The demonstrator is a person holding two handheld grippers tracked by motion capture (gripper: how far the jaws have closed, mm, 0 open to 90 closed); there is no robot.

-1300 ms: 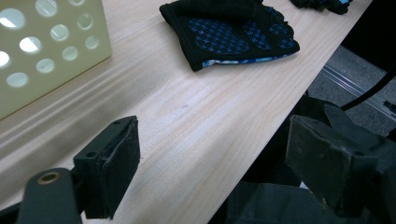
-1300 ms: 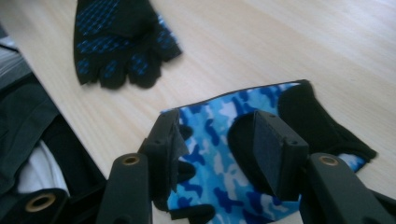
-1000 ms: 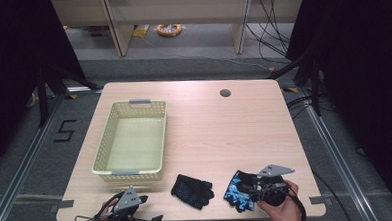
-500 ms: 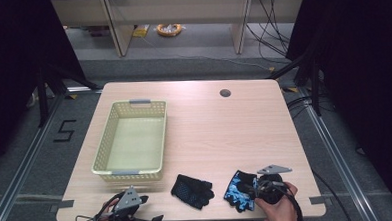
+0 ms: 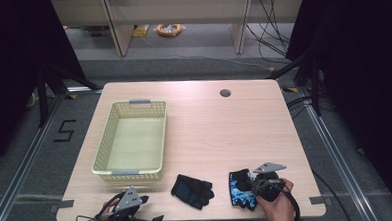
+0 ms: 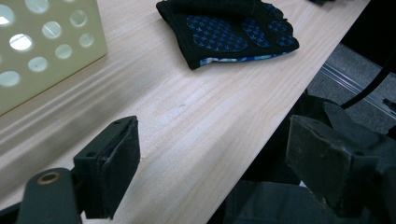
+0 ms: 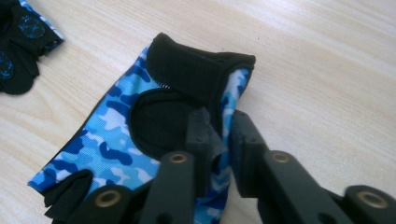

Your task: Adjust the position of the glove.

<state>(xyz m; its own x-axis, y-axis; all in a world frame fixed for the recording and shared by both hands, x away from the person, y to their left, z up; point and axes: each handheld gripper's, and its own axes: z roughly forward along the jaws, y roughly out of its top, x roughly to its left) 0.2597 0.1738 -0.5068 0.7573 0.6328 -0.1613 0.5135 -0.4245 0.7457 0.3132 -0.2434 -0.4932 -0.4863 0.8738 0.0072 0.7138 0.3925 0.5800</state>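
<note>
A blue camouflage glove with black strap lies near the table's front edge at the right. My right gripper comes at it from the right. In the right gripper view its jaws have just been closing and now pinch the glove's edge between the pads, so the right gripper is shut on it. A black glove with blue dotted palm lies to the left, seen too in the left gripper view. My left gripper rests at the front left edge, open with nothing between its jaws.
A pale yellow perforated basket stands empty on the left half of the wooden table. A round cable hole sits near the far edge. The black glove's tip lies just left of the blue glove.
The right hand has edged slightly left against the blue glove. The left gripper, the black glove and the basket have kept still.
</note>
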